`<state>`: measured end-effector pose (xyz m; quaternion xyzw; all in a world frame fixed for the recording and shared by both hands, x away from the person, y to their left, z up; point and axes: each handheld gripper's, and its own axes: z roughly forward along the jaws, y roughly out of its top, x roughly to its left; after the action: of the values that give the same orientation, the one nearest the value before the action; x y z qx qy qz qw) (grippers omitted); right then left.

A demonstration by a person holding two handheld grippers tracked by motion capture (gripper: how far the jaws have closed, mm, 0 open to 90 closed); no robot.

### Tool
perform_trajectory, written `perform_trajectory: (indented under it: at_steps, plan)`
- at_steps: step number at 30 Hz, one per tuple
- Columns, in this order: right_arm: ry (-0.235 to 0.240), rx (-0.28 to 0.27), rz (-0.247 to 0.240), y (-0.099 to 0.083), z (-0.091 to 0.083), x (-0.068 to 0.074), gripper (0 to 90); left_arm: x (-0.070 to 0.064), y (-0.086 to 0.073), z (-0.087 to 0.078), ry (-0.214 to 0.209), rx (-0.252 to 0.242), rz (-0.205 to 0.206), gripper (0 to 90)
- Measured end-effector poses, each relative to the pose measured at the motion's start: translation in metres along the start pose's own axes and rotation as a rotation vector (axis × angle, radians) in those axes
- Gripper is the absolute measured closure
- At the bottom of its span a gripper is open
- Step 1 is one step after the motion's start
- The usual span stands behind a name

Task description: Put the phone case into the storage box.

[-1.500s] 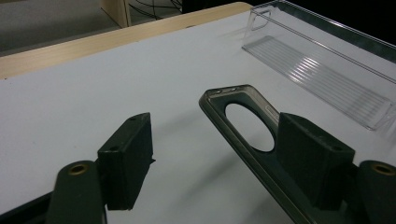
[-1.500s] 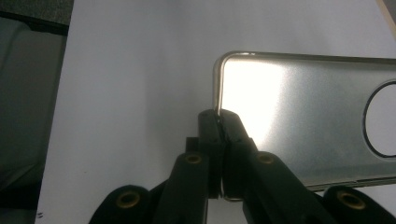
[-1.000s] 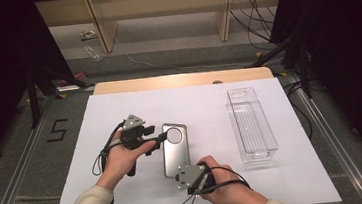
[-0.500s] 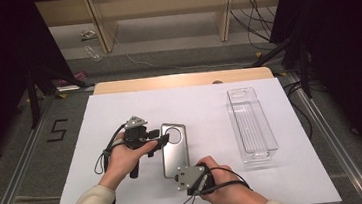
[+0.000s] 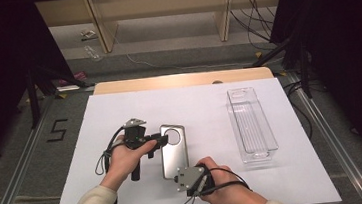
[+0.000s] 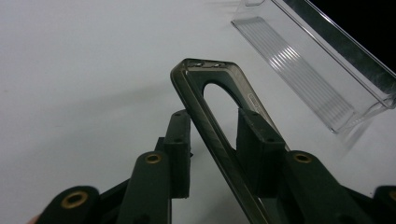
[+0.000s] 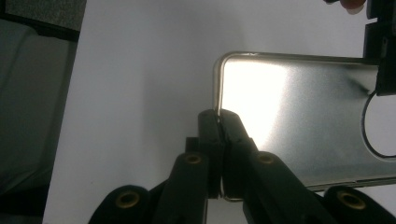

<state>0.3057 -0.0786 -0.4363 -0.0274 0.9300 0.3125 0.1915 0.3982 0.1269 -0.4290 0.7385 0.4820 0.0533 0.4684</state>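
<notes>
A smoky translucent phone case [image 5: 174,155] with a round camera cutout lies on the white table [image 5: 120,113], in front of the person. My left gripper [image 5: 162,140] reaches it from the left near the cutout. In the left gripper view its jaws [image 6: 217,119] stand open astride the case's raised rim [image 6: 196,88], with a gap on each side. My right gripper [image 5: 183,174] is at the near end of the case. In the right gripper view its jaws [image 7: 219,116] are shut on the edge of the case [image 7: 299,107].
A clear plastic tray [image 5: 251,125] lies lengthwise at the right of the table, also seen as the clear tray [image 6: 303,70] beyond the case. My left gripper's black body [image 7: 380,46] shows at the far end of the case. Cables trail from both grippers.
My left gripper has edged slightly right, over the case's rim by the cutout. The right gripper and the case have stayed in place.
</notes>
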Motion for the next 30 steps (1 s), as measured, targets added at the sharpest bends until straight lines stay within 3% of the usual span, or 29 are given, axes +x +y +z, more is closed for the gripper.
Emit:
perform_trajectory:
  at_steps: [6,17,25,30]
  plan:
    - [0.000,0.000,0.003,-0.001,0.002,0.001,89.3,-0.002,0.002,-0.003,-0.009,-0.010,-0.052,70.1]
    - [0.014,0.014,-0.003,-0.004,0.010,0.001,89.4,-0.007,0.001,-0.004,-0.025,-0.029,-0.052,74.4]
    - [0.017,0.029,0.001,-0.006,0.014,0.001,89.4,-0.010,0.001,-0.005,-0.073,-0.055,-0.079,78.6]
    - [0.016,0.032,0.001,-0.007,0.017,0.002,89.0,-0.015,0.002,-0.007,-0.096,-0.066,-0.063,80.7]
